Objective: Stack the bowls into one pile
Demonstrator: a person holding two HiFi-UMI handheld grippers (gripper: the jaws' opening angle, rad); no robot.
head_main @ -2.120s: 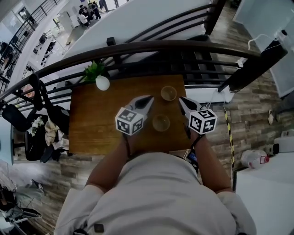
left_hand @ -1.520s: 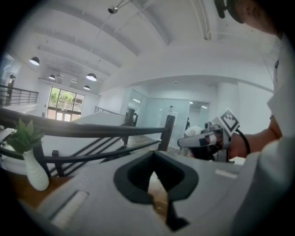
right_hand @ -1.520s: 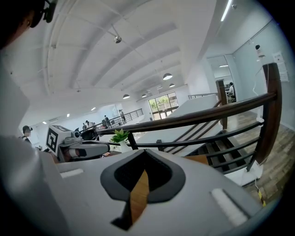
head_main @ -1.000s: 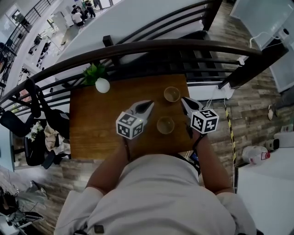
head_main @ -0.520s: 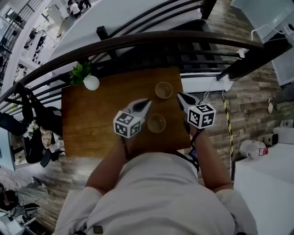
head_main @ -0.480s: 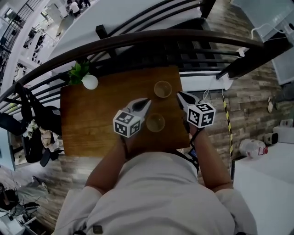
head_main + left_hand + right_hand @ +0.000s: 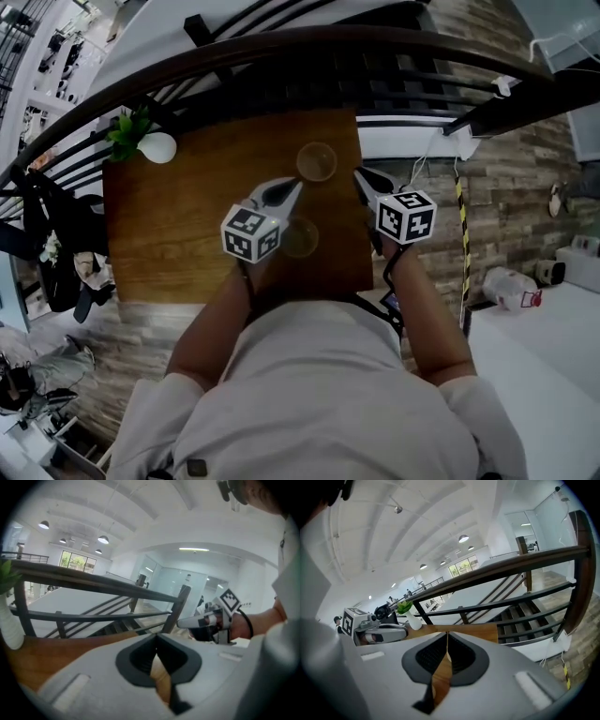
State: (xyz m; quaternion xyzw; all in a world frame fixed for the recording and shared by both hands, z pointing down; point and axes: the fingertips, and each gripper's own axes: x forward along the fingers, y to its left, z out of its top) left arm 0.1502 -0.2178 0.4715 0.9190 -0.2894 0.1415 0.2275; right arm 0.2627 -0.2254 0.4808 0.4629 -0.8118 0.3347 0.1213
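Two shallow tan bowls sit apart on the wooden table (image 7: 178, 225): the far bowl (image 7: 317, 161) by the back edge and the near bowl (image 7: 300, 237) closer to me. My left gripper (image 7: 292, 185) hovers between them, just left of their line, shut and empty. My right gripper (image 7: 359, 174) hangs to the right of the far bowl, near the table's right edge. Its jaws have just been opening a crack, but the tips look together, with nothing between them. Neither gripper view shows a bowl. The left gripper view shows the right gripper (image 7: 180, 623); the right gripper view shows the left gripper (image 7: 404, 626).
A white vase (image 7: 157, 147) with a green plant stands at the table's back left corner. A dark railing (image 7: 281, 52) runs right behind the table. The table's right edge drops to a plank floor with a plastic jug (image 7: 511, 286).
Both grippers have sunk toward the table and shifted a little to the right of the bowls. The head view has swung, so the table now sits higher and further left.
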